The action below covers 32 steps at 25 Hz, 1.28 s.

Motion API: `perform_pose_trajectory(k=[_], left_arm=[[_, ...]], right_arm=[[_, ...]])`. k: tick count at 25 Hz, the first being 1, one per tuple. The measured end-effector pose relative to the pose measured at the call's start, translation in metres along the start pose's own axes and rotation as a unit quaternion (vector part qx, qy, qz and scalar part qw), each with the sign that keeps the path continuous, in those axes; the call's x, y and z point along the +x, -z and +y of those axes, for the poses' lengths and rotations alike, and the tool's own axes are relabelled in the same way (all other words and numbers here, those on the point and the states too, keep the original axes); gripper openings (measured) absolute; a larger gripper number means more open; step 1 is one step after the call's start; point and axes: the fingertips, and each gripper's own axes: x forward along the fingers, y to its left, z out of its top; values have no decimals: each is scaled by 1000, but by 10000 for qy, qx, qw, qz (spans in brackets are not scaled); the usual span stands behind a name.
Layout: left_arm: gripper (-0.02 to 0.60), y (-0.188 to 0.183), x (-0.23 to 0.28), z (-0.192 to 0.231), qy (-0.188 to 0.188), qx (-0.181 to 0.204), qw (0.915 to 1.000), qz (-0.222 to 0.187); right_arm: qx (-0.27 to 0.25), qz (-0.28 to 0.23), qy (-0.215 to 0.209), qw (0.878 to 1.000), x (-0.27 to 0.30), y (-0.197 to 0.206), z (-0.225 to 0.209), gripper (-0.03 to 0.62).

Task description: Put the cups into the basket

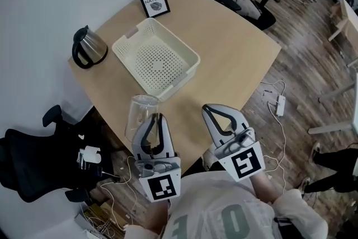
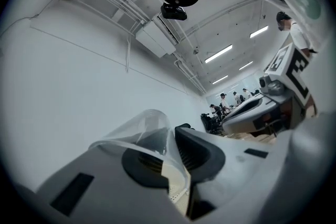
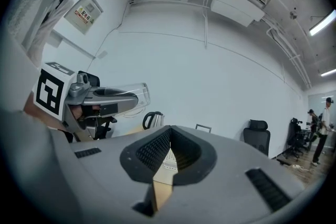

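Even, cool ceiling-strip lighting, soft shadows; both gripper views fisheye-warped with dark vignetted corners

Cup [image 1: 140, 112] clear. Basket [image 1: 179, 76] cream, hole-dotted. Worktop [image 1: 235, 47] pale wood. Kettle [image 1: 92, 46] silver, black handle. Left tool [image 1: 158, 119], right tool [image 1: 221, 111] grey, black-white markers.

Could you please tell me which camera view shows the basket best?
The head view: the whole basket sits empty on the table. Each gripper view shows only a sliver of it between the jaws.
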Motion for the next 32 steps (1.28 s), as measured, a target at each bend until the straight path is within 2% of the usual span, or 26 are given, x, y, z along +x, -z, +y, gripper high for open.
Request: perform_pose_trajectory(k=[5, 10, 15, 17, 23, 28, 30, 32], left_arm=[[44, 10, 10, 15, -44, 52, 9999, 156], [44, 11, 17, 30, -286, 34, 9994, 179], [44, 2, 35, 38, -449, 152, 9987, 162], [44, -4, 45, 41, -470, 309, 9982, 189], [44, -1, 86, 49, -325, 719, 9950, 616], [44, 1, 122, 62, -231, 937, 9922, 785], [43, 10, 136, 68, -146, 967, 9897, 1047], [44, 20, 153, 74, 101, 1226, 9826, 1390]], right_arm=[[46, 42, -51, 10000, 22, 1, -9, -2], [276, -63, -83, 9996, 42, 1, -20, -2], [310, -220, -368, 9986, 61, -5, -31, -2], [276, -226, -498, 9981, 64, -5, -36, -2], [322, -210, -695, 9968, 71, 2, -51, -2], [308, -307, -828, 9956, 78, 0, -56, -2], [330, -356, -834, 9953, 79, -2, -58, -2], [379, -376, -809, 9953, 80, -2, -62, -2]])
